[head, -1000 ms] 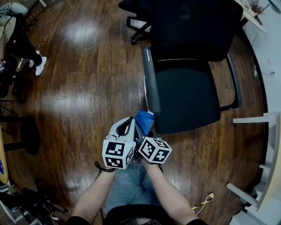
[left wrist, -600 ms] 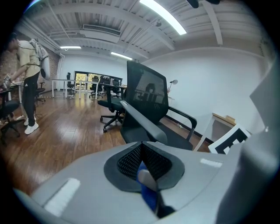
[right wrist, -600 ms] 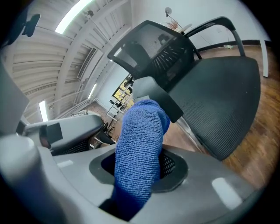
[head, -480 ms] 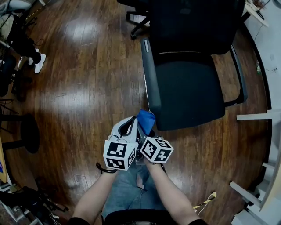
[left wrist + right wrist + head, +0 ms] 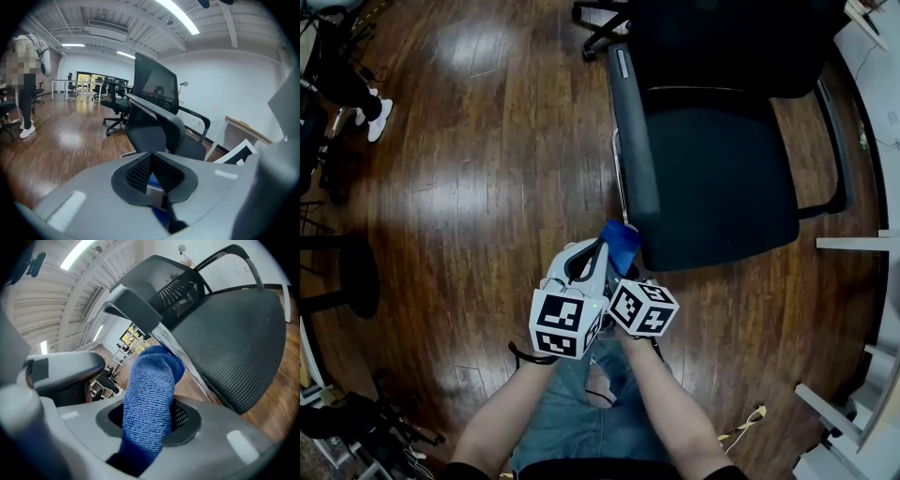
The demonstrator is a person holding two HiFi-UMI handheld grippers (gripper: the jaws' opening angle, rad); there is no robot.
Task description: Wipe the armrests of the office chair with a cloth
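As the right gripper (image 5: 150, 420) clenches the blue microfibre cloth (image 5: 152, 380), the cloth stands up just beside the near end of the black padded armrest (image 5: 636, 141) of the black mesh office chair (image 5: 722, 178). The left gripper (image 5: 152, 176) is pressed closed, seemingly empty. I judge the wiping not begun; both armrests are left.

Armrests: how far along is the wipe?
Done: the cloth is picked up and clamped in the right gripper. The left gripper is shut, with a blue sliver between its jaws. In hand: both grippers sit just short of the front end of the near armrest, with no contact visible. Left: wiping that one and the far armrest.
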